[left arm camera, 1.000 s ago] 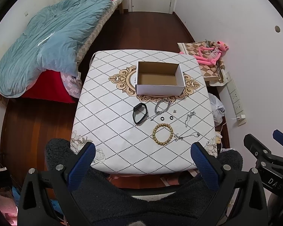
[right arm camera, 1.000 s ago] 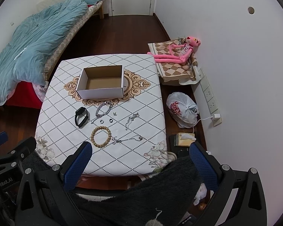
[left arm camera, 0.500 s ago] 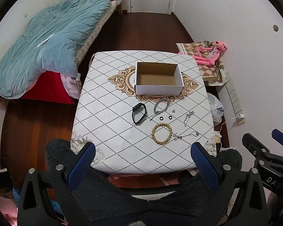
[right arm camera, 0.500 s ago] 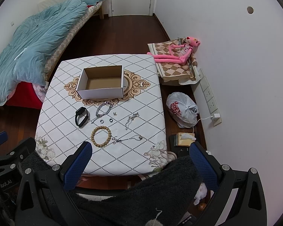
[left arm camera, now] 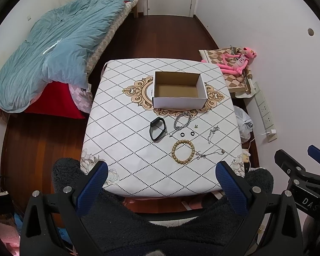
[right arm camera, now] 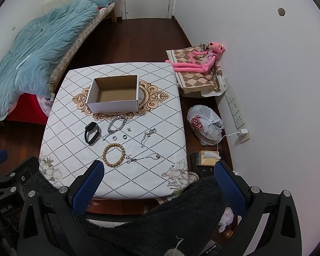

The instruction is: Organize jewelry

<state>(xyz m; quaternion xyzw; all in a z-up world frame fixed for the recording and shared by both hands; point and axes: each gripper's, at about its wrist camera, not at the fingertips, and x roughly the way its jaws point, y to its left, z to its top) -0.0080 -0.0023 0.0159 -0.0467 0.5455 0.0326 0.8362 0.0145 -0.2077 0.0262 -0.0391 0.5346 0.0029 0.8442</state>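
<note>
Hovering above the near edge of the surface (left arm camera: 121, 128), the left gripper (left arm camera: 160, 183) and right gripper (right arm camera: 159, 180) both hang with jaws spread wide, holding nothing. An open cardboard box (left arm camera: 178, 90) sits on the far middle of the surface, its inside bare. Between box and near edge lie a black band (left arm camera: 157, 129), a silver chain bracelet (left arm camera: 182, 121), two small dark rings (left arm camera: 187, 134), a wooden bead bracelet (left arm camera: 183, 152) and two thin chains (left arm camera: 212, 141), all apart from the box.
</note>
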